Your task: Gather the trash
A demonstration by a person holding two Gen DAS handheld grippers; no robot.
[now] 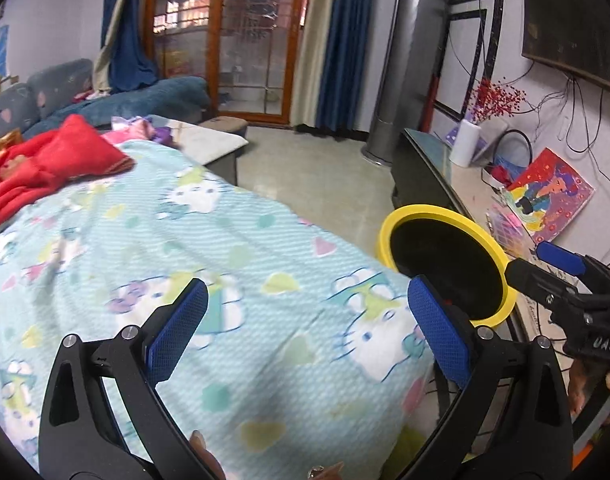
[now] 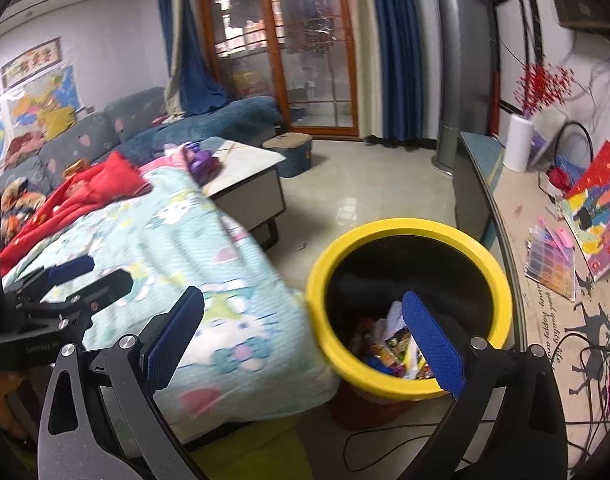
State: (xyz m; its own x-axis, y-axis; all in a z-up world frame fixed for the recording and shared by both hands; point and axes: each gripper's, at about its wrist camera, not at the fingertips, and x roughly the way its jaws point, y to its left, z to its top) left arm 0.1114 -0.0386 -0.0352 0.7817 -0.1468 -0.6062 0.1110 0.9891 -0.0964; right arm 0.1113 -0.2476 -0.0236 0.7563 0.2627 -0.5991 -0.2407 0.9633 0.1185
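Note:
A yellow-rimmed trash bin (image 2: 389,236) with a black inside stands on the floor beside the bed; colourful wrappers (image 2: 385,344) lie at its bottom. It also shows in the left wrist view (image 1: 425,214). My right gripper (image 2: 305,316) is open and empty, above the bin's near rim and the blanket's edge. My left gripper (image 1: 307,312) is open and empty over the Hello Kitty blanket (image 1: 165,240). The right gripper also shows at the right edge of the left wrist view (image 1: 561,260), by the bin.
Red cloth (image 1: 53,160) lies on the far part of the blanket. A low table (image 2: 253,168) and a sofa (image 2: 125,128) stand behind. A long TV bench (image 2: 545,240) with papers, a white roll (image 2: 519,144) and cables runs along the right wall.

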